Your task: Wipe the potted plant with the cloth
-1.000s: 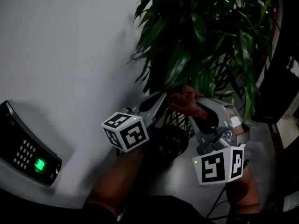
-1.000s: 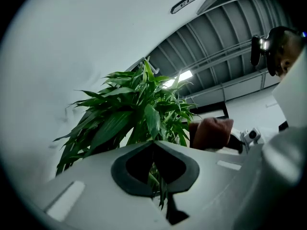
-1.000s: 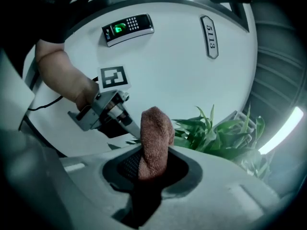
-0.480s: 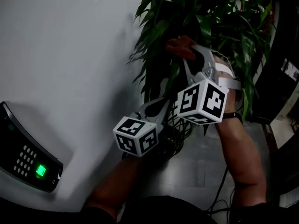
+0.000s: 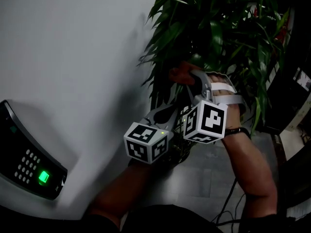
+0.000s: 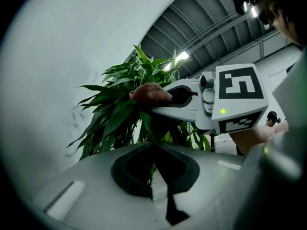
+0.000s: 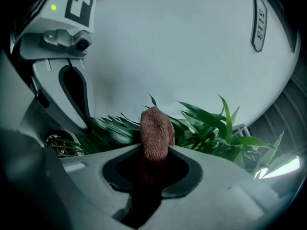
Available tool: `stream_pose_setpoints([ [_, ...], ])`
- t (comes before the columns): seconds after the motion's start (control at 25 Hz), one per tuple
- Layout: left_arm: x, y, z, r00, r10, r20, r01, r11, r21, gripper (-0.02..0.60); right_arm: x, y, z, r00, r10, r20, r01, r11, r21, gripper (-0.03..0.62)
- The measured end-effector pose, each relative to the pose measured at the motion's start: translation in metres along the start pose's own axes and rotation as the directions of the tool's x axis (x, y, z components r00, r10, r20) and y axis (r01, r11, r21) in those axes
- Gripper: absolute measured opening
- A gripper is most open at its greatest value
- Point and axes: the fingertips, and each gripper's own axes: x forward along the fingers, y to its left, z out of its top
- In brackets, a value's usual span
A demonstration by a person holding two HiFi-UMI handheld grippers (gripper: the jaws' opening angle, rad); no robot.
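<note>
A potted plant [image 5: 218, 28] with long green leaves stands against a white wall. In the head view my right gripper [image 5: 190, 75] reaches into the lower foliage, shut on a brown cloth [image 5: 179, 73]. The cloth [image 7: 156, 131] sticks up out of the jaws in the right gripper view, with leaves [image 7: 211, 128] just behind it. My left gripper [image 5: 171, 112] is below and to the left of it, shut on a thin green leaf [image 6: 145, 122] that runs down into its jaws [image 6: 152, 145]. The left gripper view shows the cloth [image 6: 150, 93] resting on the leaves just above that held leaf.
A keypad unit [image 5: 29, 154] with a green light hangs on the white wall [image 5: 73, 57] at the left. The dark pot [image 5: 182, 152] is mostly hidden behind the marker cubes. Dark furniture [image 5: 296, 96] stands right of the plant, and a cable [image 5: 228, 212] lies on the floor.
My right gripper has carried the cloth up from beside the pot into the foliage, then down a little along the leaves. The left gripper has sunk slightly and stays shut.
</note>
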Motion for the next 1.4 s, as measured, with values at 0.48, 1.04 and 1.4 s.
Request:
stream_pose_setpoints([
  [0.48,0.000,0.001,-0.007,1.000,0.004,-0.026,-0.004,1.000,0.020,0.016,-0.024,0.054,0.022,0.973,0.206,0.108,-0.215,0.973,0.085,0.071],
  [1.04,-0.004,0.012,-0.009,0.999,0.021,-0.028,-0.020,1.000,0.011,0.016,-0.057,0.022,0.035,0.978,0.109,0.177,-0.144,0.968,0.203,0.071],
  [1.4,-0.005,0.009,-0.012,0.999,0.000,-0.041,0.000,1.000,0.012,0.016,-0.020,-0.069,-0.031,0.993,-0.115,-0.001,0.112,0.963,0.244,0.071],
])
